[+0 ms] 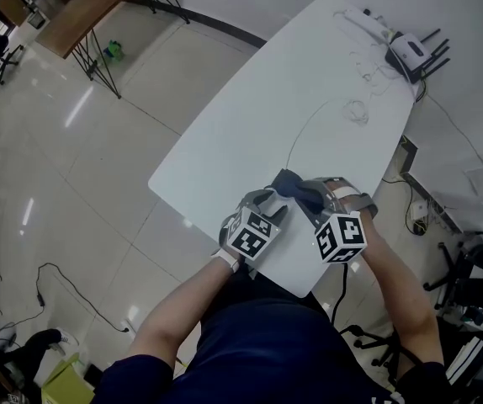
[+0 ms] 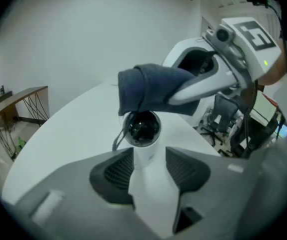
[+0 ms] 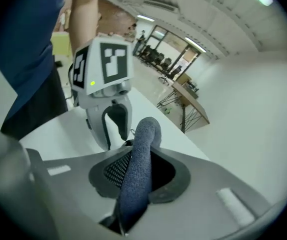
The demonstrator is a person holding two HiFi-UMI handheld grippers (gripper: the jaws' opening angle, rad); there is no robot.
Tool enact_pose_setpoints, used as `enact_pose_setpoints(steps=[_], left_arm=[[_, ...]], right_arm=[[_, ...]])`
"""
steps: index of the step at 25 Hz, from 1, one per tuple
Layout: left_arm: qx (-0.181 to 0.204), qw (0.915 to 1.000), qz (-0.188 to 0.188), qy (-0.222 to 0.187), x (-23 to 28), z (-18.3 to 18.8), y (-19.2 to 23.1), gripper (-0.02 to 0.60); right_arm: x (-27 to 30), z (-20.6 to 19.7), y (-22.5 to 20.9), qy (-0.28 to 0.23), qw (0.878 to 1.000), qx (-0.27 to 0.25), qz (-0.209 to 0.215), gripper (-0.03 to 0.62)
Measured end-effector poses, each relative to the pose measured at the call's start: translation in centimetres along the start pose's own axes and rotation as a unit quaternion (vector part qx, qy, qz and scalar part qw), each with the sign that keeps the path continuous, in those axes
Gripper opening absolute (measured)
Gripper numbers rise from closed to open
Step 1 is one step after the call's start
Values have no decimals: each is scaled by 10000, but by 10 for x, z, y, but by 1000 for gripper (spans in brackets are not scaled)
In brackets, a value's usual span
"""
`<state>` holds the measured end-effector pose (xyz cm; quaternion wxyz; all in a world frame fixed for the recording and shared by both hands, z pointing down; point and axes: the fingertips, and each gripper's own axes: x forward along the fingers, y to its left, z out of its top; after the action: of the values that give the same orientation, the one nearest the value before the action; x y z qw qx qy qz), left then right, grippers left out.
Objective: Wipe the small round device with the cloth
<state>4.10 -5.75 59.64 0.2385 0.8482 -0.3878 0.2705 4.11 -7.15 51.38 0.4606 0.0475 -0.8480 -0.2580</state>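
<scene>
My left gripper (image 2: 148, 166) is shut on the small round device (image 2: 142, 129), a white stalk with a dark glossy dome that sticks out past the jaws. A dark blue cloth (image 2: 148, 90) lies over the top of the dome, and my right gripper (image 2: 206, 84) reaches in with it from the right. In the right gripper view the cloth (image 3: 137, 169) is pinched between that gripper's jaws, with its free end curling up ahead of them. Just beyond it is the left gripper (image 3: 106, 116). From the head view both grippers, left (image 1: 268, 211) and right (image 1: 315, 199), meet over the near end of the white table (image 1: 309, 82). There the cloth (image 1: 296, 187) covers the device.
A thin cable (image 1: 302, 135) runs from the grippers up the table. A white router (image 1: 411, 53) with antennas, a power strip (image 1: 366, 18) and loose wires (image 1: 356, 112) lie at the far end. A wooden desk (image 1: 82, 7) stands at the far left, office chairs at the right.
</scene>
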Motion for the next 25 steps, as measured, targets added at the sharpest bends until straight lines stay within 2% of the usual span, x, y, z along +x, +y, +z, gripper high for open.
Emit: enact_pose_setpoints(steps=[3, 6, 8, 10, 13, 18, 21, 25], left_arm=[[-81, 10000, 12, -26, -1, -1, 3, 199], [-143, 9999, -3, -27, -2, 0, 4, 199], [-186, 9998, -21, -37, -2, 1, 5, 199], [-228, 9997, -30, -35, -1, 2, 8, 199], [-279, 9996, -31, 17, 2, 0, 11, 199], [-310, 9994, -106, 128, 4, -7, 12, 199], [-376, 9991, -119, 126, 6, -9, 14, 199], [-309, 9993, -142, 155, 8, -7, 11, 199]], right_arm=[[-6, -11, -35, -352, 9945, 949, -265, 72], [1, -37, -63, -497, 9801, 1887, -358, 72], [16, -53, -69, -626, 9655, 2525, -146, 72], [37, -67, -65, -714, 9537, 2913, 229, 72], [69, -85, -43, -662, 9479, 2951, 1007, 72], [94, -90, -3, -387, 9440, 2418, 2211, 72], [99, -86, 6, -353, 9365, 2351, 2579, 69], [96, -84, 5, -339, 9368, 2298, 2617, 69]])
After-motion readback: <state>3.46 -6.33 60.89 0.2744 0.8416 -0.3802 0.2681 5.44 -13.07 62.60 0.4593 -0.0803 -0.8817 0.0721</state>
